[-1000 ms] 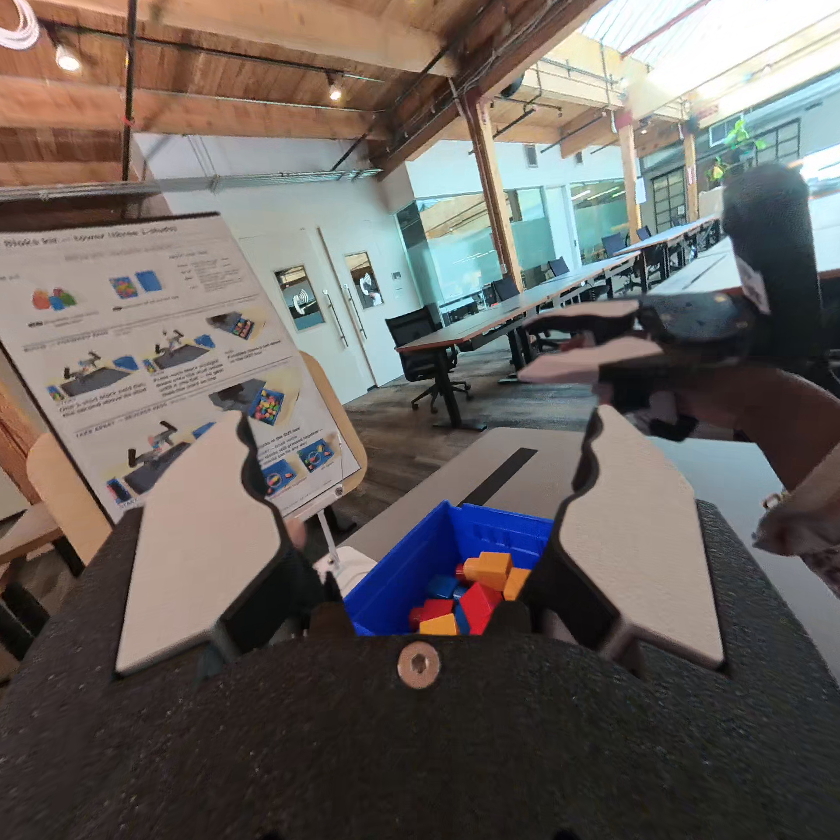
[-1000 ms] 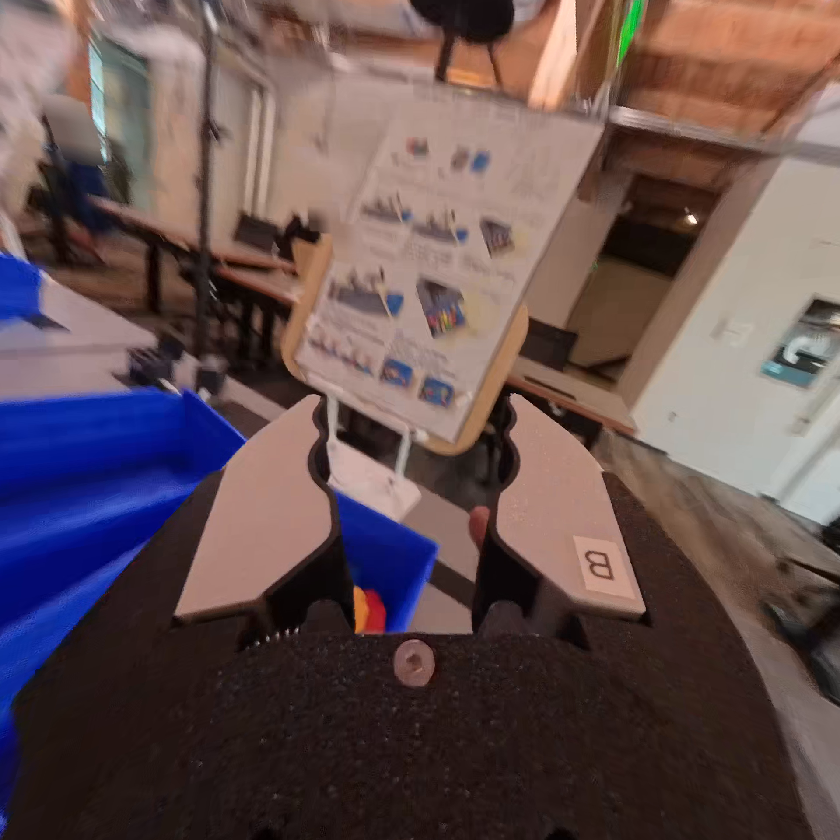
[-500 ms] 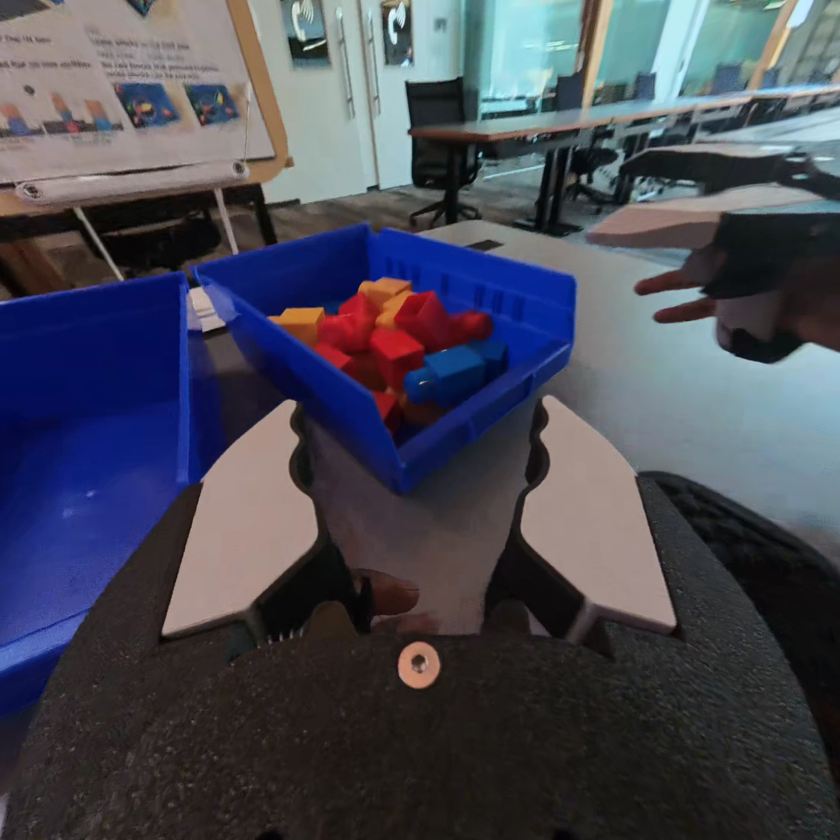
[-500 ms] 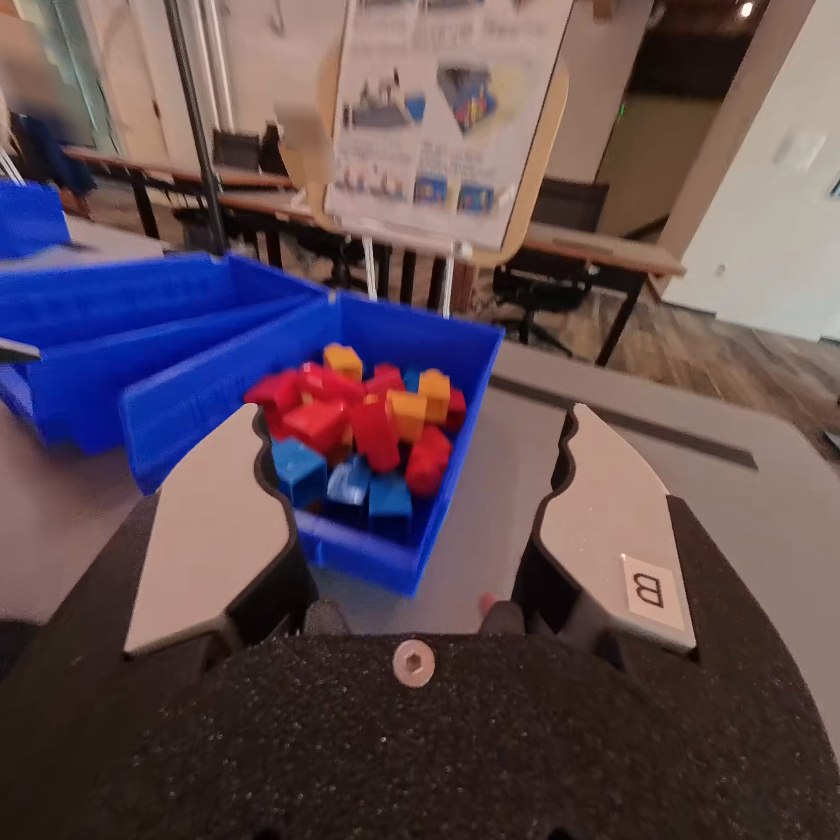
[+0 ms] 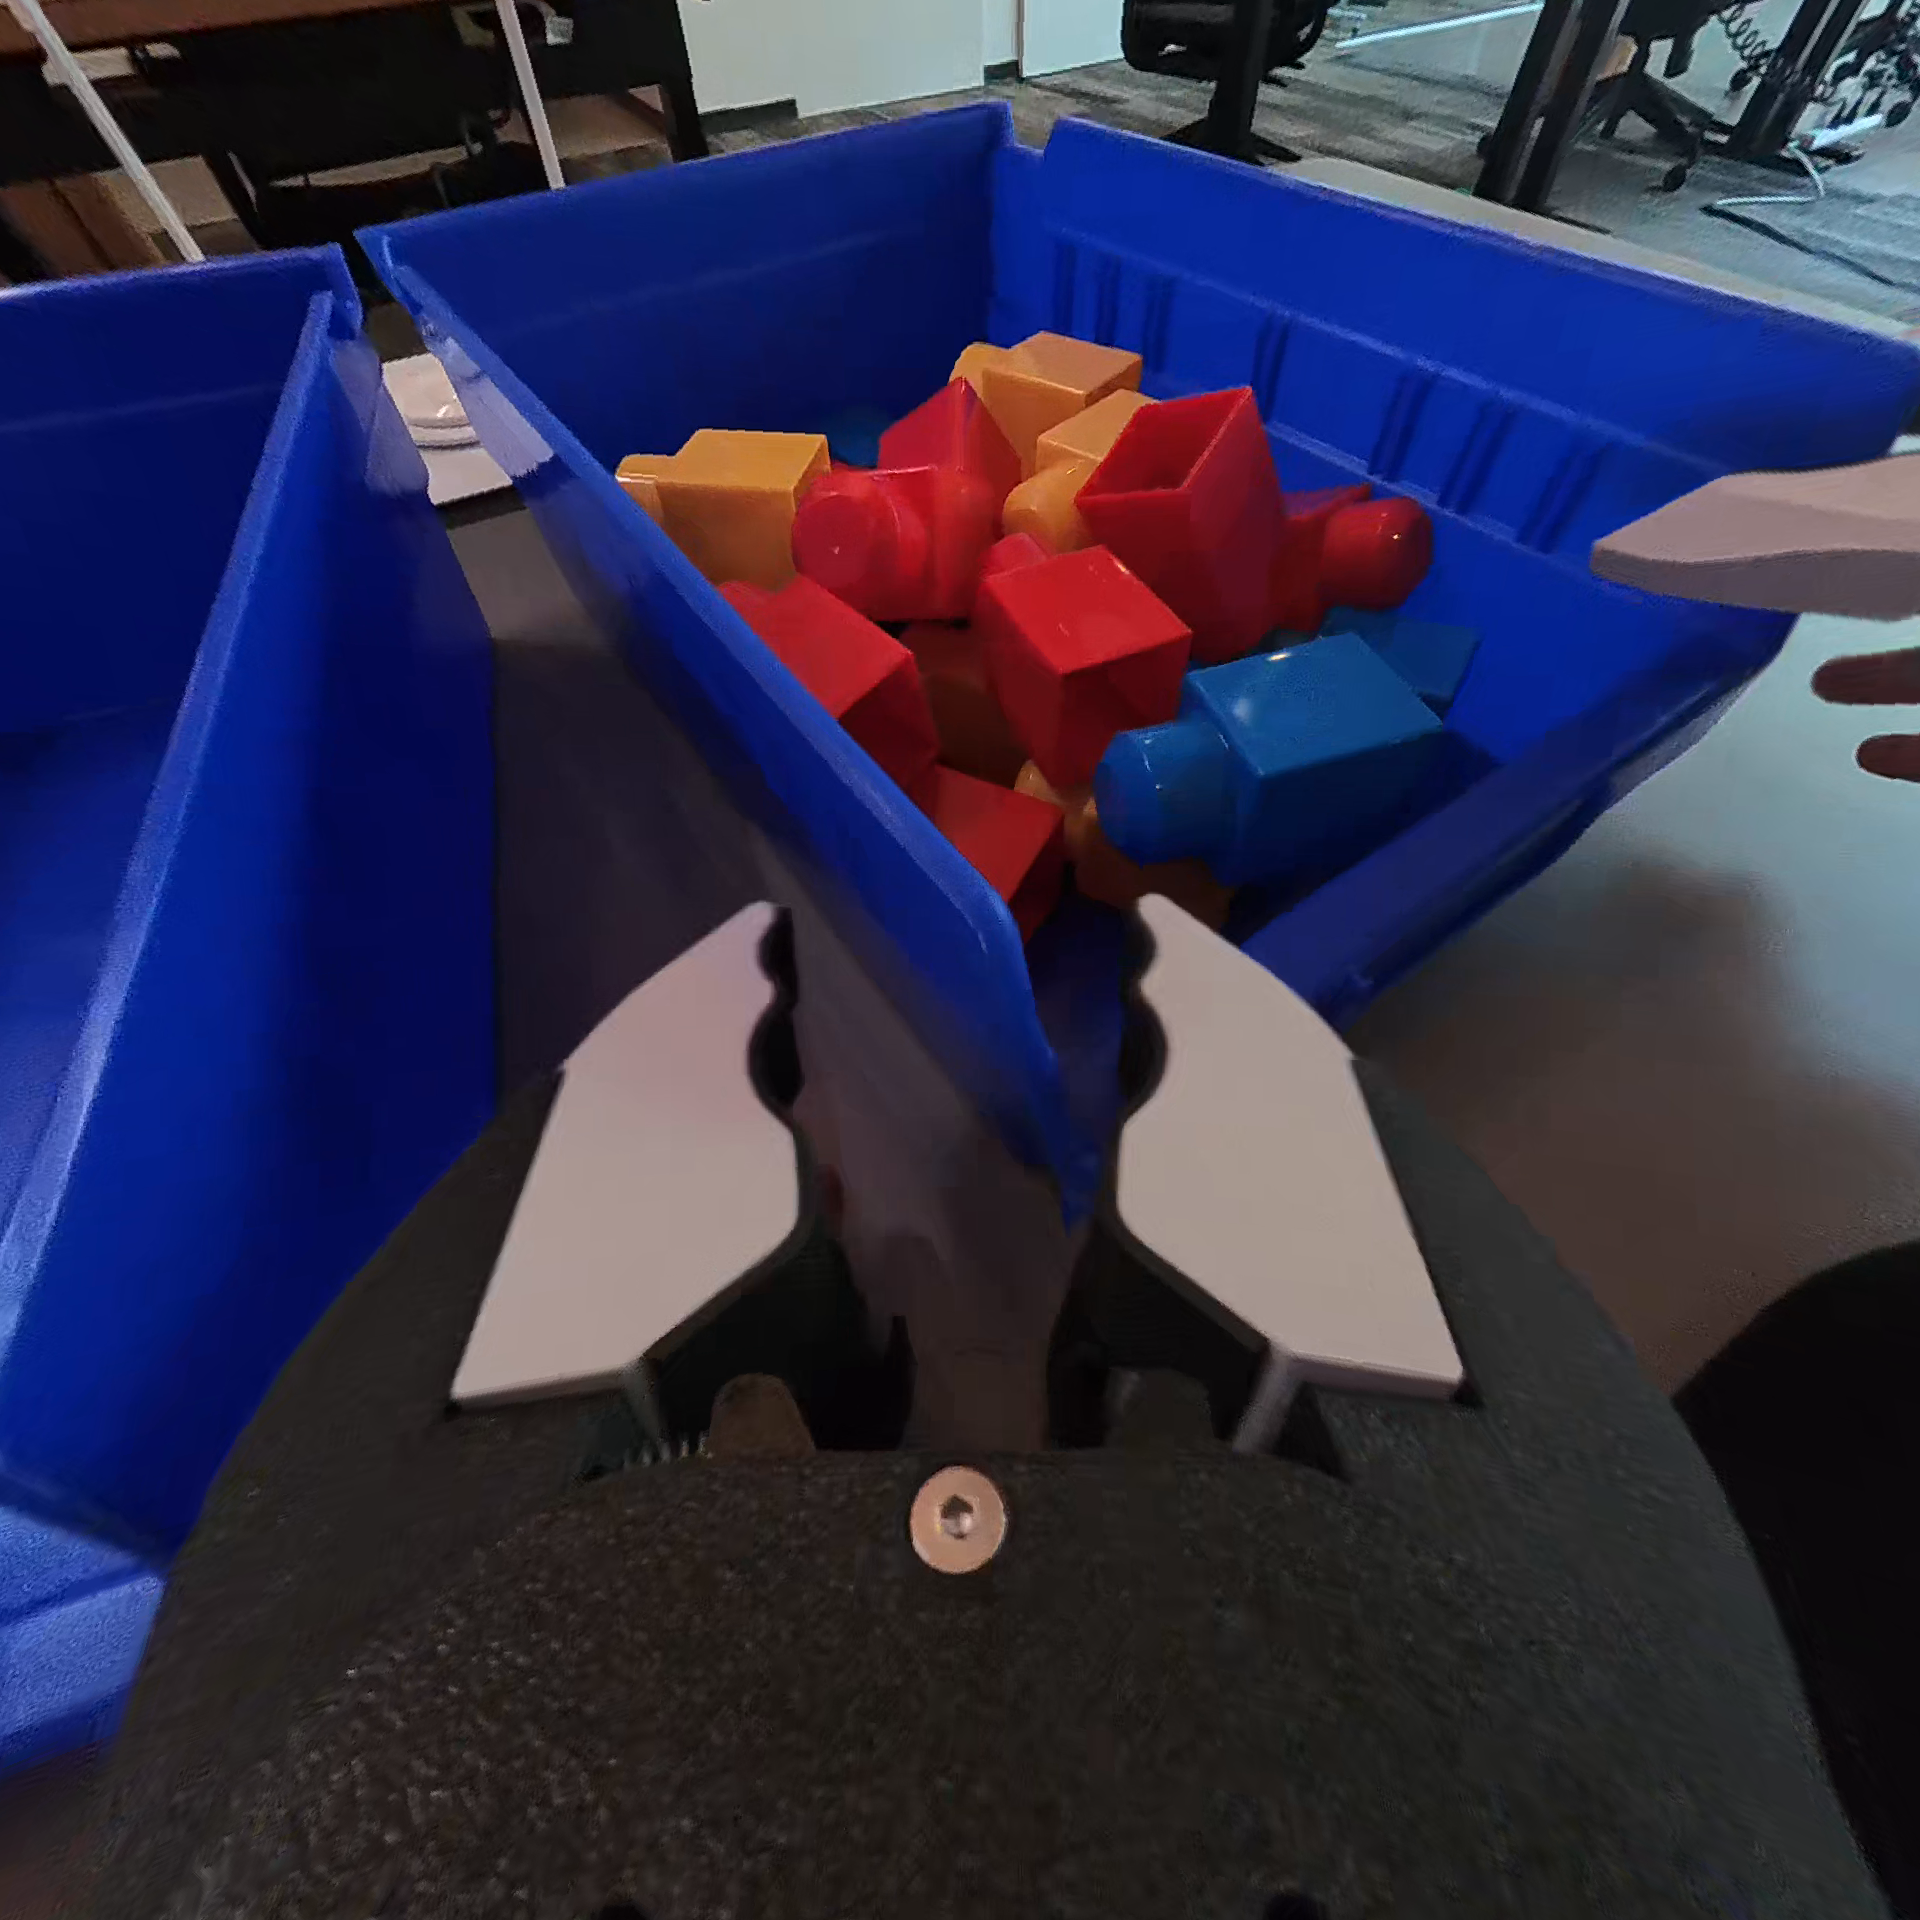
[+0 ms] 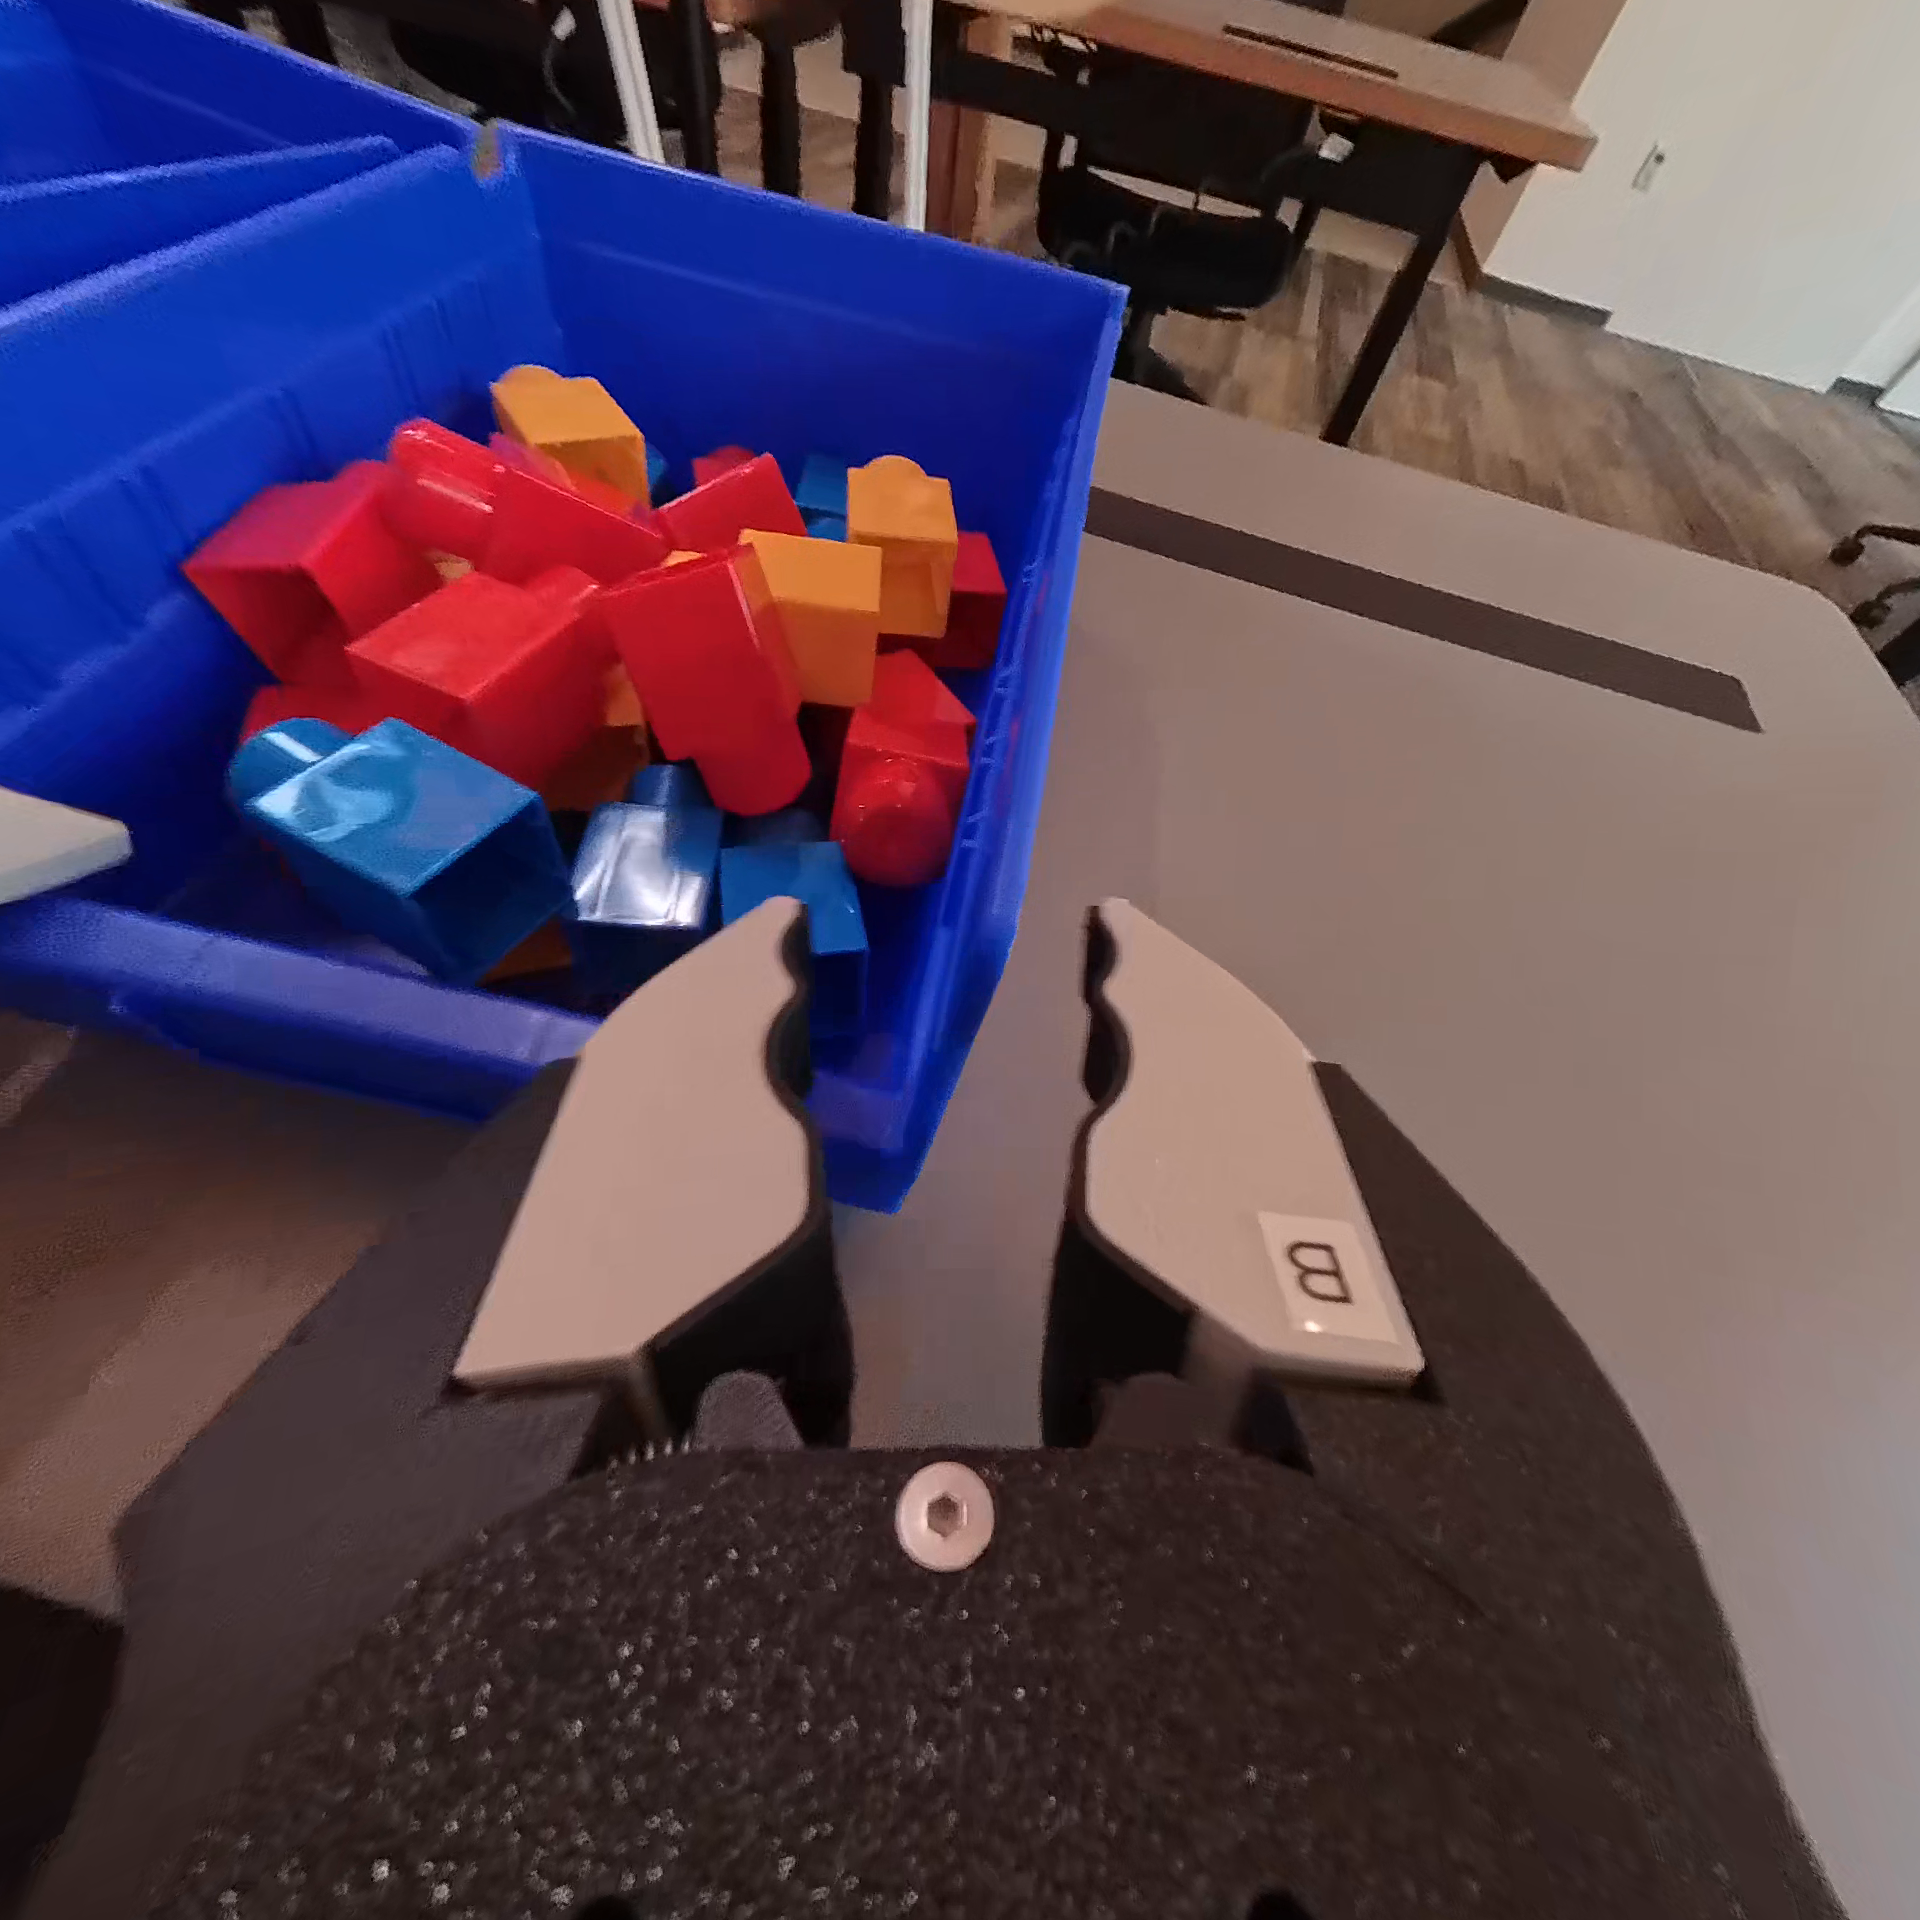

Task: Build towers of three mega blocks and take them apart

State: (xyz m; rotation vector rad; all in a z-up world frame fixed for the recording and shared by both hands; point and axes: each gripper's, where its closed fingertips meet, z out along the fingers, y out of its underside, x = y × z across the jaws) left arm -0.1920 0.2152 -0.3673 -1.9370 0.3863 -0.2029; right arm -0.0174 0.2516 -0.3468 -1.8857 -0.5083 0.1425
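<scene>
A blue bin [image 5: 1403, 343] holds several loose red, orange and blue mega blocks, among them a red block [image 5: 1081, 655], an orange block [image 5: 738, 499] and a blue block [image 5: 1288, 769]. My left gripper [image 5: 956, 914] is open and empty, its fingers on either side of the bin's near corner. My right gripper [image 6: 945, 914] is open and empty, low over the near right corner of the same bin [image 6: 810, 291]; the blue block [image 6: 405, 831] lies to its left. One finger of the right gripper [image 5: 1756, 551] shows at the right edge of the left wrist view.
A second blue bin [image 5: 156, 831] stands close against the left side of the first; it also shows in the right wrist view [image 6: 156, 187]. The grey table [image 6: 1455, 935] stretches to the right. Chairs and desks stand beyond the table's far edge.
Both grippers have tilted down from the room and poster and moved close to the bin of blocks. The left gripper's fingers now straddle its corner.
</scene>
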